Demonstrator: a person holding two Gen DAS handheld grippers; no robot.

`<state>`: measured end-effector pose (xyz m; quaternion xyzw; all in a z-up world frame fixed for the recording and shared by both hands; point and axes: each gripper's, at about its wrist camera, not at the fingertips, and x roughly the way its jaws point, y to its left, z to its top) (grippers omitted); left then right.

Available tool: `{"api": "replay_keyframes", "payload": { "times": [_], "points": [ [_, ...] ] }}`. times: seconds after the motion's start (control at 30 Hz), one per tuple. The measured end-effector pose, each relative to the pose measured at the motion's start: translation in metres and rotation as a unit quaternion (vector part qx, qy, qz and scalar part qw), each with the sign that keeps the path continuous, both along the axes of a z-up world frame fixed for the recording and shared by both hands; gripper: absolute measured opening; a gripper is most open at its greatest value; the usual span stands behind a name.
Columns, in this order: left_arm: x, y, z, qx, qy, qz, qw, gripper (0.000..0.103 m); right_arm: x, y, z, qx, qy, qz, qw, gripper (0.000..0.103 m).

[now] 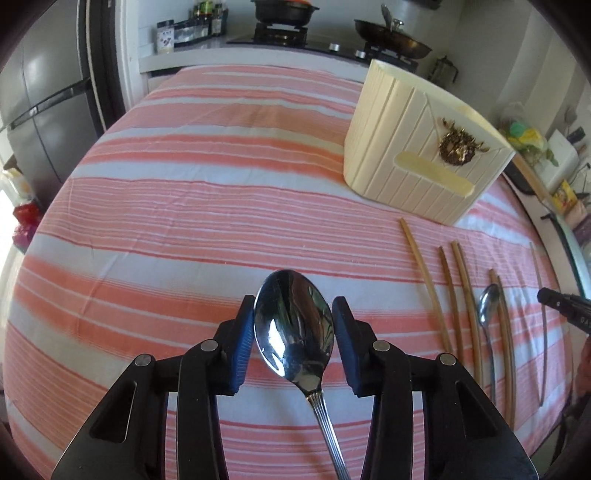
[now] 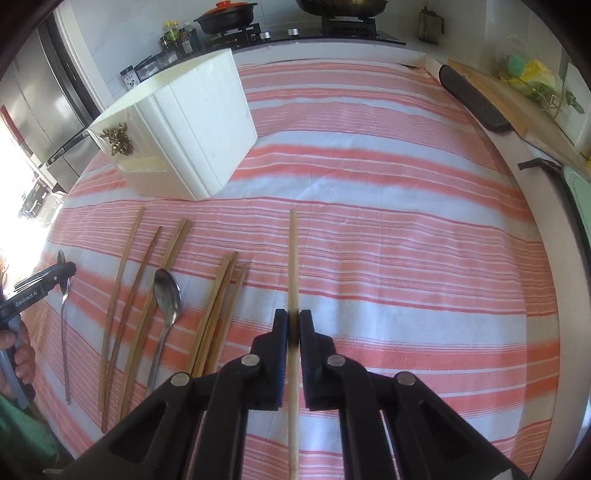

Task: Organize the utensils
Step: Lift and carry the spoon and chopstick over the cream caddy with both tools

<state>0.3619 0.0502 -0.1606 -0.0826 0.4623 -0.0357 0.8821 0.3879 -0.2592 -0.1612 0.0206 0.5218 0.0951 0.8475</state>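
My left gripper (image 1: 293, 306) is shut on the bowl of a steel spoon (image 1: 295, 328), held above the striped cloth. My right gripper (image 2: 293, 319) is shut on a light wooden chopstick (image 2: 293, 258) that points away from me. A cream ribbed utensil box (image 1: 417, 147) with a gold emblem stands at the far right of the left wrist view; it also shows in the right wrist view (image 2: 192, 122) at the far left. Several brown chopsticks (image 2: 133, 295) and a second spoon (image 2: 167, 295) lie on the cloth in front of the box.
The table carries a pink and white striped cloth (image 1: 184, 184). A stove with pans (image 1: 284, 14) and spice jars stand behind it. A fridge (image 1: 40, 96) is at the left. A dark board (image 2: 472, 99) and clutter lie along the right edge.
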Motion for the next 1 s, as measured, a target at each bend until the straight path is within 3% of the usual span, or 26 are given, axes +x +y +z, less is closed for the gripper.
{"api": "replay_keyframes", "payload": {
  "times": [0.57, 1.0],
  "points": [
    [-0.057, 0.009, 0.105, -0.033, -0.127, -0.044, 0.9903, 0.041, -0.061, 0.012, 0.112, 0.016, -0.126, 0.022, 0.992, 0.007],
    [-0.045, 0.027, 0.125, -0.047, -0.15, -0.041, 0.9867, 0.04, -0.051, 0.044, 0.154, 0.018, -0.179, 0.037, 0.983, 0.007]
  ]
}}
